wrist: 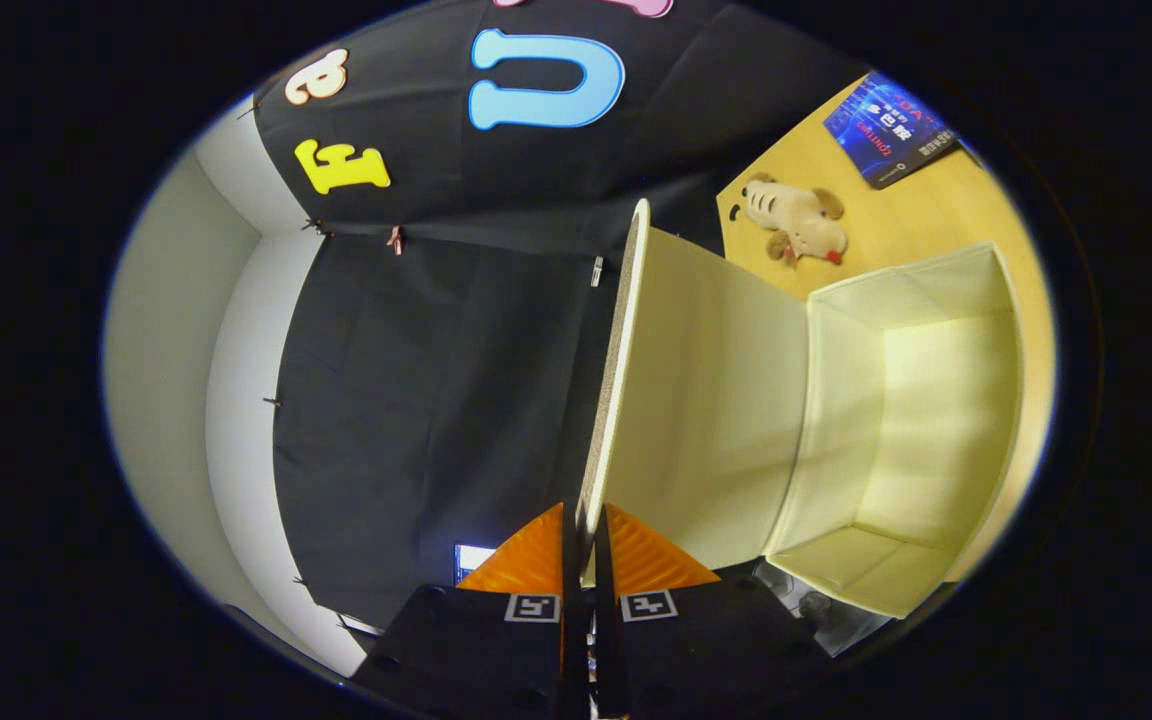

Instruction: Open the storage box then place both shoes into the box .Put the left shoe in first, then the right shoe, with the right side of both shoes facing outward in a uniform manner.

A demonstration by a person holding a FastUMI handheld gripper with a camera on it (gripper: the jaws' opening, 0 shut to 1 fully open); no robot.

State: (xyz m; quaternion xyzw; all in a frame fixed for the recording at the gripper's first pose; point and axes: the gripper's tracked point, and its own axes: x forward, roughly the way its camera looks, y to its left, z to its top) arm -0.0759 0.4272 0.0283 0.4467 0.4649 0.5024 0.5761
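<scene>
The gripper (584, 540) has its two orange ribbed fingers (528, 560) drawn almost together, pinching the thin edge of the cream fabric lid (706, 400) of the storage box; the lid's rim runs between the pads and both fingers press on it, so the tool is clamped on the flap. The camera is rolled onto its side, so the wooden table reads as a wall off to the right of the fingers.

The lid stretches straight ahead from the fingertips, its long edge running along the line of the fingers and ending well beyond them against the black cloth wall; its pale inner face turns to the right, its speckled grey outer edge (616, 370) to the left. It hinges into the cream fabric storage box (936, 420), which sits ahead and to the right of the fingers with its mouth open toward the tool; the inside is bare cream, with folded panels at its far and near ends.

Beyond the box, on the light wooden table top (896, 240), lies a small beige plush dog toy (796, 220), apart from the box's far wall; farther still lies a dark blue printed booklet (891, 130). Left of the lid there is open air in front of the cloth and a white wall.
</scene>
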